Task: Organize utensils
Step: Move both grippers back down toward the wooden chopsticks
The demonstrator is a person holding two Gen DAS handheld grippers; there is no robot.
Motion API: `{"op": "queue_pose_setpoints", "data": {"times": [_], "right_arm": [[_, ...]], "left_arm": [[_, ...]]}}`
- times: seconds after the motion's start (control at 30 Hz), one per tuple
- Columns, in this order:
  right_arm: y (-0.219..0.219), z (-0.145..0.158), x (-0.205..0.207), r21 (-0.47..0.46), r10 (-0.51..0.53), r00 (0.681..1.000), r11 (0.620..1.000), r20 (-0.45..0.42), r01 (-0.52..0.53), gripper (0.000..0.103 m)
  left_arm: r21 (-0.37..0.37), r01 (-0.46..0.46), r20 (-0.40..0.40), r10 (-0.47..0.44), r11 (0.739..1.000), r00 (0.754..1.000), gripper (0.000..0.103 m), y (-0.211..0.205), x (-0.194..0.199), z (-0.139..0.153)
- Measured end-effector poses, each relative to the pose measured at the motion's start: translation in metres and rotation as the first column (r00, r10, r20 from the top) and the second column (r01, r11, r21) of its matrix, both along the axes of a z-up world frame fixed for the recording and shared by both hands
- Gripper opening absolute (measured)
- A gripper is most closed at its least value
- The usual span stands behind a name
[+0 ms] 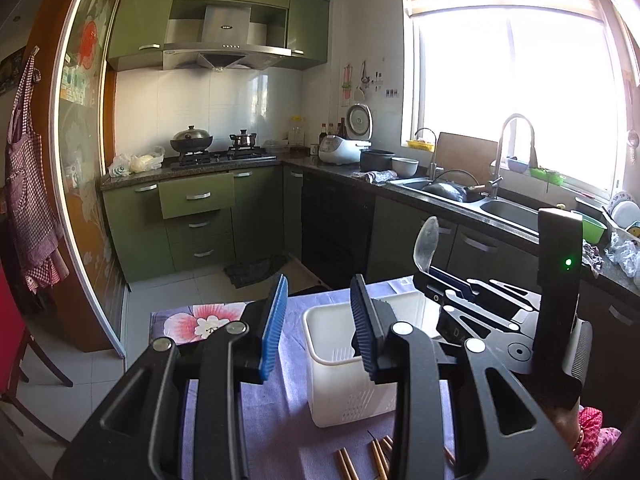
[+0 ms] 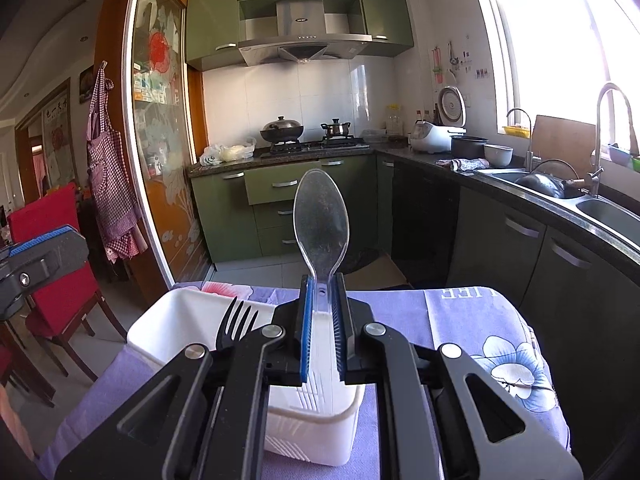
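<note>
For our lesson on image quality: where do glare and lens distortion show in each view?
Left wrist view: the window is blown out white and the door frame bows. Right wrist view: the window glares too, while the clear plastic spoon stays sharp.

At lower centre, a clear plastic spoon (image 2: 321,220) rises between blue-padded black jaws over a white holder (image 2: 192,316) bearing a black fork (image 2: 236,322). The tablecloth (image 2: 460,320) is lilac with pink and pale-blue flowers. Upper centre cabinets (image 2: 300,8) are olive green; the apron (image 2: 106,160) at left is purple-checked.
</note>
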State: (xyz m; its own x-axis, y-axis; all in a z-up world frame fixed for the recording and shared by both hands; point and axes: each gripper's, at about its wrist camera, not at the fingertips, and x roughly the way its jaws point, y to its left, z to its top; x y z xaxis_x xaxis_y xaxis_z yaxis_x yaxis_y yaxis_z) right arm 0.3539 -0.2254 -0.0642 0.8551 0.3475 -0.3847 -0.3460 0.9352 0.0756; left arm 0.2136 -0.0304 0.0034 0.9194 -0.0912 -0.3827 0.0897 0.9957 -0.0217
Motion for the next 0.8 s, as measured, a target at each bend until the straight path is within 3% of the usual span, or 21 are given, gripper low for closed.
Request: {"op": "queue_pose_setpoints", "data": {"times": [0.13,0.3,0.37,0.53,0.6,0.67,0.8], "right_arm": [[0.001,-0.005,-0.015,-0.024,0.015,1.0,1.0,-0.01,-0.015,0.011],[0.001,-0.005,-0.033,-0.043,0.013,1.0,0.999,-0.017,-0.013,0.029],[-0.001,-0.003,-0.041,-0.046,0.007,1.0,0.999,-0.016,-0.007,0.03],[-0.02,0.012,-0.072,-0.009,-0.009,1.0,1.0,-0.007,0.009,0.03],[-0.032,0.016,-0.092,0.001,-0.019,1.0,1.0,-0.005,0.019,0.03],[-0.046,0.015,-0.111,0.002,-0.031,0.999,1.0,-0.026,0.031,0.03],[-0.072,-0.001,-0.138,-0.016,-0.032,0.993,0.999,-0.11,0.031,0.031]], "left_arm": [[0.022,0.004,-0.019,-0.003,1.0,1.0,0.031,-0.003,-0.01,-0.003],[0.04,0.0,-0.039,0.001,0.999,0.999,0.032,-0.004,-0.024,-0.005],[0.042,-0.005,-0.055,0.008,0.999,0.998,0.033,-0.003,-0.029,-0.007],[0.022,-0.015,-0.172,0.018,1.0,0.985,0.033,0.002,-0.037,-0.024],[0.014,-0.007,-0.267,0.01,1.0,0.964,0.033,0.0,-0.035,-0.04],[0.011,0.007,-0.38,-0.003,1.0,0.925,0.033,-0.004,-0.029,-0.06],[-0.014,0.044,-0.597,-0.043,0.999,0.801,0.033,-0.015,-0.013,-0.109]]}}
